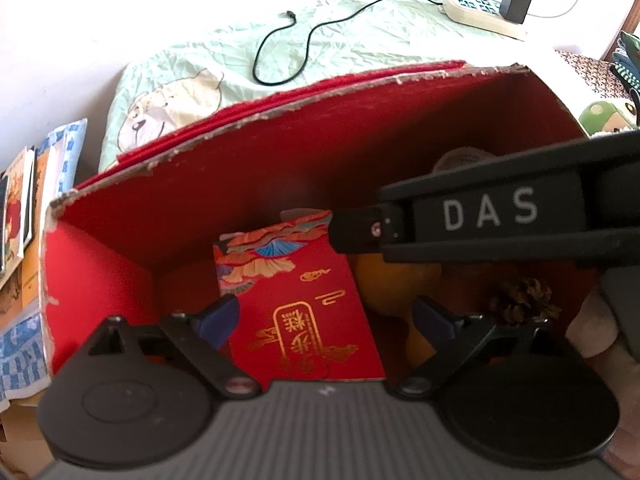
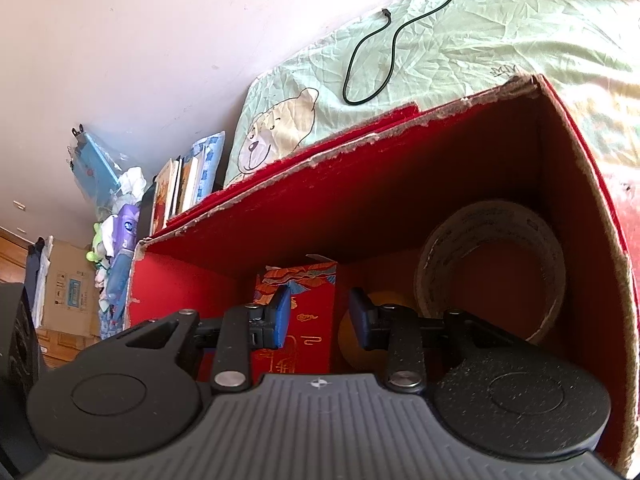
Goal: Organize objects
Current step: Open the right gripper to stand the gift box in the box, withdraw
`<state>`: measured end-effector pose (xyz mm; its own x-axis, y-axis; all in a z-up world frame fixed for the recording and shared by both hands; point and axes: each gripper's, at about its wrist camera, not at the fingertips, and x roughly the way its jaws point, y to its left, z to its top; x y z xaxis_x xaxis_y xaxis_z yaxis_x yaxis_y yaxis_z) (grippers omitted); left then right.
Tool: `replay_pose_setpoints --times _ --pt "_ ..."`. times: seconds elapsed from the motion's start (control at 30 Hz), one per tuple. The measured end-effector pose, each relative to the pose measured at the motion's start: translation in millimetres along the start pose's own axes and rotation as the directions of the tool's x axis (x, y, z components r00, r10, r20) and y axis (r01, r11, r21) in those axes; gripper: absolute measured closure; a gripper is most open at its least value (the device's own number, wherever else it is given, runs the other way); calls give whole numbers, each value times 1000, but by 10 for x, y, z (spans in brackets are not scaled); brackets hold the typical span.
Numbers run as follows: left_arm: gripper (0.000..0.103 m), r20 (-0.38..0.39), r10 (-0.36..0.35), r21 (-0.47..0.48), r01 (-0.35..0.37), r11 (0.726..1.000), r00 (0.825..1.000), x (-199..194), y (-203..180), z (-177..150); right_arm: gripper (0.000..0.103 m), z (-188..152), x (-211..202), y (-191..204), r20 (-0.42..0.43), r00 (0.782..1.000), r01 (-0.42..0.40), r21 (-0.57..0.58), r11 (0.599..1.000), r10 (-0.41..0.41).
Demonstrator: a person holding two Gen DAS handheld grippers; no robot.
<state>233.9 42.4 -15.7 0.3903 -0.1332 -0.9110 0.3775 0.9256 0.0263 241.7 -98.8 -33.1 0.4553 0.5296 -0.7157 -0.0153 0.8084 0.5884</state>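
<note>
Box (image 2: 400, 184) with one envelope (image 1: 304, 304), one orange (image 1: 394, 284), one pinecone (image 1: 524, 300), one tape roll (image 2: 492, 236); both grippers' (image 1: 324, 316) (image 2: 320, 318) jaws spread, empty.

Black left gripper (image 1: 324, 312), ribbed grey base, blue finger pads (image 1: 218, 318), silver pivot screws. Same build on right gripper (image 2: 320, 318). White "DAS" lettering (image 1: 490, 212) on its side.

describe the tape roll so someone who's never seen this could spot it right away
Look inside the big red box standing on the green bedsheet. At its right end, past the red envelope and the orange, the tape roll stands on edge against the wall. It is the only pale, hollow ring in the box.
</note>
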Motion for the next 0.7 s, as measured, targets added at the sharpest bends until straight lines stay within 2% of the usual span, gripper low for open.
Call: replay_pose_setpoints --times 0.17,0.7 --pt "12 13 14 -1 -14 1000 1000 37 115 -43 67 -8 3 34 8 1000 25 -24 999 -25" --pt "12 46 39 -11 -39 999 998 -14 49 13 68 -12 20 63 21 999 51 -43 998 -50"
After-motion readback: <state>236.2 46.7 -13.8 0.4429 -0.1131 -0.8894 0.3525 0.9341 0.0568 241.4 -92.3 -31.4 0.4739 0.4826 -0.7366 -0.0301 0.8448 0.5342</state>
